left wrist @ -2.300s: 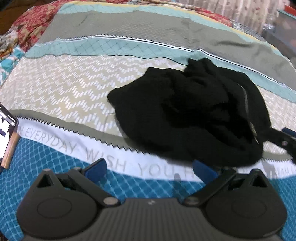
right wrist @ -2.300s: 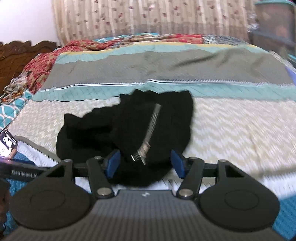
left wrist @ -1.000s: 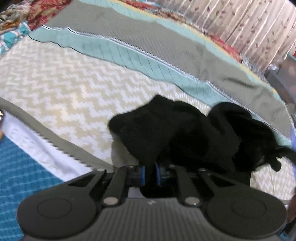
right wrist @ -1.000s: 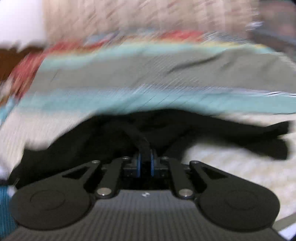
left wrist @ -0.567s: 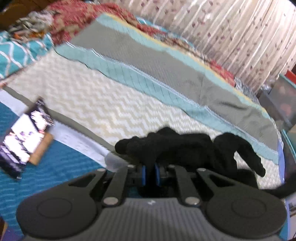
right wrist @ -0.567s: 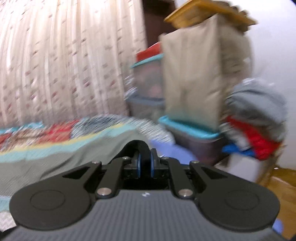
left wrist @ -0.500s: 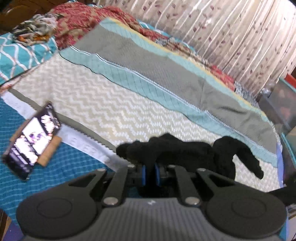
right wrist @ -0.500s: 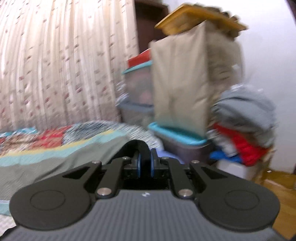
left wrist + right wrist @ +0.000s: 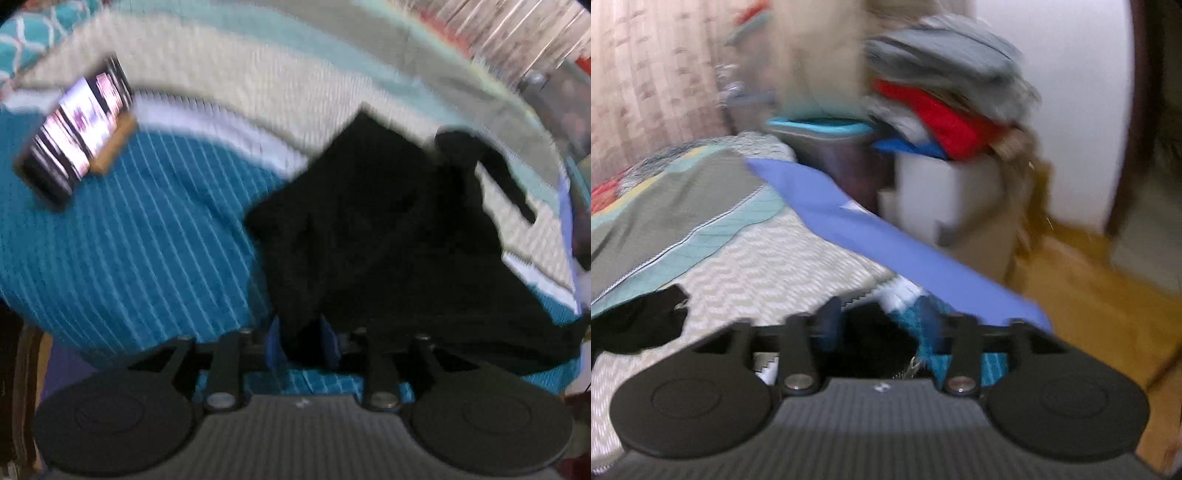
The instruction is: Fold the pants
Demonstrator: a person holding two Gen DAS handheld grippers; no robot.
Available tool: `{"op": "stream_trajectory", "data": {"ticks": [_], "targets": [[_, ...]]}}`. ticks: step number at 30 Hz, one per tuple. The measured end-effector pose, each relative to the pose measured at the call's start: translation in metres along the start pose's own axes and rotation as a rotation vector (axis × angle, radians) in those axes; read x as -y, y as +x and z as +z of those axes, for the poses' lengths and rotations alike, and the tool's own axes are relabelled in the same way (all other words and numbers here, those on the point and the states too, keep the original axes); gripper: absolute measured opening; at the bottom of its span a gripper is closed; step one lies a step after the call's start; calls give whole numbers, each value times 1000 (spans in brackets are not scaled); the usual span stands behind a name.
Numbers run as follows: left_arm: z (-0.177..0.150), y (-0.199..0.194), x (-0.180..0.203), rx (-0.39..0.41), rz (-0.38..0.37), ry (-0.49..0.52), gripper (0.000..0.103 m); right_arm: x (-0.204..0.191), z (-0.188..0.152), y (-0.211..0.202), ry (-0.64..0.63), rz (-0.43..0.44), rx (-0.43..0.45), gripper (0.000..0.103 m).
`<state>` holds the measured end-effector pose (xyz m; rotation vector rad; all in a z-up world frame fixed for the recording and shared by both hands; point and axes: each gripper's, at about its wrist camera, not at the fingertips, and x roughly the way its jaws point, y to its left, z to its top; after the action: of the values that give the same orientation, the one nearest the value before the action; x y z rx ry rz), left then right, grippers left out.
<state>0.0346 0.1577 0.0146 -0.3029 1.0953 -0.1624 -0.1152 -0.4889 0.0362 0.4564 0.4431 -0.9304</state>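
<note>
The black pants (image 9: 388, 229) lie spread over the bed's near edge in the left wrist view, on the teal and white bedspread (image 9: 147, 251). My left gripper (image 9: 301, 341) has its blue pads slightly parted with a pants edge between them. In the right wrist view my right gripper (image 9: 877, 332) has its jaws parted, with black pants fabric (image 9: 871, 339) lying between them at the bed's right corner. Another bit of the pants (image 9: 642, 317) shows at the left. Both views are blurred by motion.
A phone on a wooden stand (image 9: 77, 136) lies on the bedspread at the left. Beyond the bed's right edge stand storage bins (image 9: 827, 140) and a white container piled with clothes (image 9: 945, 110). A wooden floor (image 9: 1089, 295) lies to the right. Curtains (image 9: 646, 74) hang behind.
Both grippers came down toward the bed's near edge, laying the pants out over it. Both pairs of jaws, tightly shut half a second ago, have parted. The right view swung down to the bed corner.
</note>
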Motion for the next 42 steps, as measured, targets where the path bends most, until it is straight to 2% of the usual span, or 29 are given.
{"op": "stream_trajectory", "data": {"ticks": [1,2,3,4,6,8,11,13,15,18,20,21,22,23,24,25,26,28,31,33,35,37,38,39,40,41,42], "targets": [[6,-14,-3,63,9,10,40,2,6,-5,43,8,5,63],[15,-26,-7,135,16,12,60,2,9,-7,71,7,7,63],[26,-36,-9,206,30,10,67,-2,12,-9,87,7,21,64],[39,-41,-7,260,52,25,70,-14,15,-12,81,35,43,64],[70,-32,7,337,103,108,79,-54,19,-17,18,160,53,64],[100,-5,23,376,136,177,86,-109,15,-13,-59,335,-2,64],[143,54,50,326,61,224,93,-194,-2,12,-122,544,-171,68],[162,97,70,244,38,229,93,-248,-24,47,-91,625,-336,70],[172,133,83,172,21,241,93,-292,-47,79,-70,629,-441,70],[170,165,85,107,5,211,93,-351,-67,120,-55,637,-522,70],[169,176,85,82,-22,190,95,-383,-66,142,-71,588,-533,72],[168,180,85,72,-27,177,88,-398,-68,159,-60,547,-562,75],[168,184,84,57,-41,165,74,-407,-72,173,-29,525,-600,74],[167,189,87,28,-58,165,46,-412,-74,187,1,517,-630,69],[167,194,90,13,-52,168,41,-415,-78,198,31,508,-652,37],[166,195,90,28,-42,164,40,-410,-79,203,52,508,-664,11],[166,189,89,43,-48,162,36,-404,-76,199,81,519,-651,6],[165,166,78,89,-89,124,32,-376,-50,170,115,603,-523,6],[163,118,52,187,-120,59,27,-316,-5,123,90,654,-348,6],[156,83,27,266,-107,9,21,-265,14,99,100,639,-291,6],[146,55,-1,335,-71,-57,21,-212,24,76,83,581,-241,6],[135,46,-21,317,-55,-100,23,-167,17,64,80,534,-262,7],[129,48,-25,306,-40,-96,27,-151,6,61,72,495,-294,13],[123,53,-24,294,2,-82,37,-136,-7,61,45,436,-342,26],[118,59,-23,270,55,-72,40,-127,-20,64,12,381,-379,38],[115,65,-22,243,84,-63,44,-118,-32,66,-16,320,-391,56],[111,68,-23,220,87,-54,48,-108,-42,65,-39,254,-383,56]]}}
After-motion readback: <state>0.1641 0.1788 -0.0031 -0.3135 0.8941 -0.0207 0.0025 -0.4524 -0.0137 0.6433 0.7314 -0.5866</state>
